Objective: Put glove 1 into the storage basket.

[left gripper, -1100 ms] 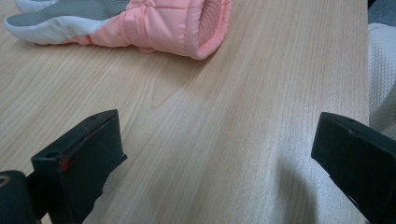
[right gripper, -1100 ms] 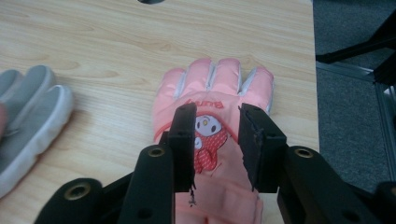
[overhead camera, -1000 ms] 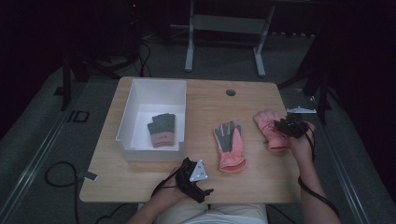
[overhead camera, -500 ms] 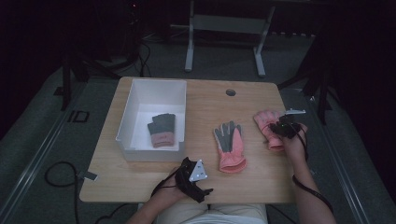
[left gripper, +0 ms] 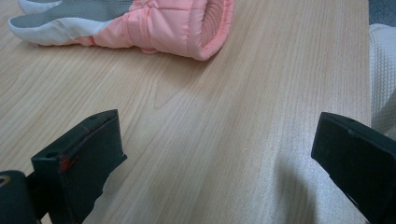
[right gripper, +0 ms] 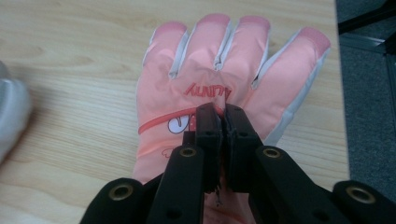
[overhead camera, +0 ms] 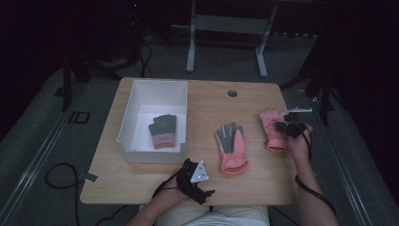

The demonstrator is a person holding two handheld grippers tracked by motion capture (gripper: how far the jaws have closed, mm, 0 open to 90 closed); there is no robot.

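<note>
Right gripper jaws have just been closing since a second ago and are now pinching the back of the pink glove, lying flat near the table's right edge. Left gripper is resting at the near edge, jaws spread wide, gripping nothing

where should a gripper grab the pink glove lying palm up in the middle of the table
Best at the cuff, coming from the near table edge. The palm-up glove lies flat with fingers pointing away, and the padded cuff is its thickest part, open-ended and nearest the open left gripper. The flat palm probably offers less to pinch.
</note>
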